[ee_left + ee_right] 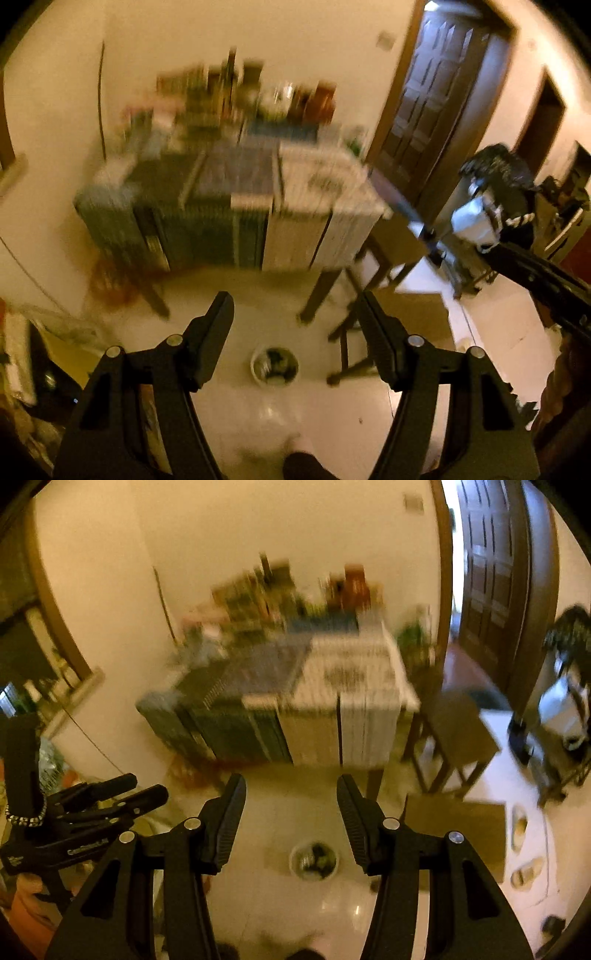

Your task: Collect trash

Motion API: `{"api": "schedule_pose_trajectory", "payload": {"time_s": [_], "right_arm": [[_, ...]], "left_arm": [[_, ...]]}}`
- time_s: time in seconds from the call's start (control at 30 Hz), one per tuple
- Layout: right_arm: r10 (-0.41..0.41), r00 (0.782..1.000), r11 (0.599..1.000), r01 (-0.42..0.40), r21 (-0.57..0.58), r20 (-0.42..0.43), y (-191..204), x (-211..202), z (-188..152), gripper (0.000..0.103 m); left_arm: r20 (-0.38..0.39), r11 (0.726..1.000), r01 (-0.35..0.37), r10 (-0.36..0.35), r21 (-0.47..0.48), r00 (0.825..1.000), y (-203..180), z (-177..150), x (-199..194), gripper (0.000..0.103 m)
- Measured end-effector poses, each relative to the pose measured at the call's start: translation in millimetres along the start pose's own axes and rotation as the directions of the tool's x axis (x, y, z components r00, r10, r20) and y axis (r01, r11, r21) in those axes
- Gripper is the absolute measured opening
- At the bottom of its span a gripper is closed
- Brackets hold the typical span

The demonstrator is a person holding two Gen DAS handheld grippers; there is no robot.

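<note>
A small round white bin (255, 370) stands on the pale tiled floor far below, with dark scraps inside it. From the right wrist view the same bin (294, 862) shows, again far below. My left gripper (294, 299) is open, high above the floor, with nothing between its fingers. My right gripper (291, 786) is open too, narrower than the left, and empty. The left gripper (140, 788) also shows at the left edge of the right wrist view. Both views are blurred by motion.
A table (236, 206) loaded with stacks of books and clutter stands against the wall ahead. A wooden stool (391, 251) is to its right, with flat cardboard (413, 314) on the floor. A dark door (436, 96) stands open at the right. Slippers (524, 871) lie nearby.
</note>
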State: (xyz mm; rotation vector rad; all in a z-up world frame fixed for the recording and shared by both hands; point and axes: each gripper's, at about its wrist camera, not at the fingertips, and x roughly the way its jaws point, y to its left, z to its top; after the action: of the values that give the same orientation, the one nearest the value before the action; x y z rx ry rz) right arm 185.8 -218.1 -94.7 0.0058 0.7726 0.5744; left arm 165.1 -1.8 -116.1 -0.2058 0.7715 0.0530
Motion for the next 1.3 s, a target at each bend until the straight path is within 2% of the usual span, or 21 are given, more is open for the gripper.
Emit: {"api": "schedule_pose_trajectory", "payload": {"time_s": [0.13, 0.3, 0.37, 0.4, 0.5, 0.57, 0.63, 0.9, 1.3], "right_arm": [[-0.014, 0.989, 1.0, 0.017, -0.025, 0.147, 28.0, -70.4, -1.6, 0.048], [-0.002, 0.971, 0.998, 0.016, -0.057, 0.24, 62.5, -127.5, -18.7, 0.049], [0.003, 0.963, 0.997, 0.019, -0.079, 0.271, 73.4, -142.9, -26.6, 0.064], [0.001, 0.957, 0.996, 0.025, -0.085, 0.291, 78.4, -150.0, -31.1, 0.067], [-0.008, 0.945, 0.995, 0.041, -0.095, 0.328, 89.5, -168.0, -40.1, 0.078], [-0.02, 0.942, 0.993, 0.057, -0.101, 0.334, 96.2, -174.9, -45.5, 0.091], [-0.04, 0.937, 0.992, 0.079, -0.099, 0.346, 100.8, -178.9, -50.2, 0.095], [-0.058, 0.938, 0.988, 0.103, -0.114, 0.341, 112.5, -196.0, -62.4, 0.095], [-0.072, 0.944, 0.986, 0.117, -0.123, 0.323, 115.8, -200.2, -70.7, 0.095]], "left_arm": [[0.132, 0.999, 0.024, -0.029, 0.034, 0.991, -9.1, -4.2, -79.2, 0.068], [0.257, 0.998, 0.032, -0.043, 0.048, 0.965, -18.2, -29.2, -169.0, 0.069], [0.286, 0.998, 0.034, -0.048, 0.054, 0.957, -20.0, -40.1, -195.2, 0.078], [0.299, 0.998, 0.03, -0.046, 0.058, 0.953, -21.4, -44.8, -204.5, 0.087], [0.335, 0.997, -0.004, -0.023, 0.078, 0.942, -26.1, -60.1, -232.1, 0.091], [0.338, 0.996, -0.009, -0.022, 0.09, 0.941, -27.9, -67.3, -243.5, 0.092], [0.346, 0.996, -0.009, -0.024, 0.094, 0.938, -27.9, -73.0, -250.7, 0.092], [0.367, 0.994, 0.003, -0.042, 0.106, 0.929, -27.7, -80.2, -265.9, 0.093], [0.365, 0.995, 0.007, -0.044, 0.1, 0.93, -26.7, -81.9, -268.5, 0.093]]}}
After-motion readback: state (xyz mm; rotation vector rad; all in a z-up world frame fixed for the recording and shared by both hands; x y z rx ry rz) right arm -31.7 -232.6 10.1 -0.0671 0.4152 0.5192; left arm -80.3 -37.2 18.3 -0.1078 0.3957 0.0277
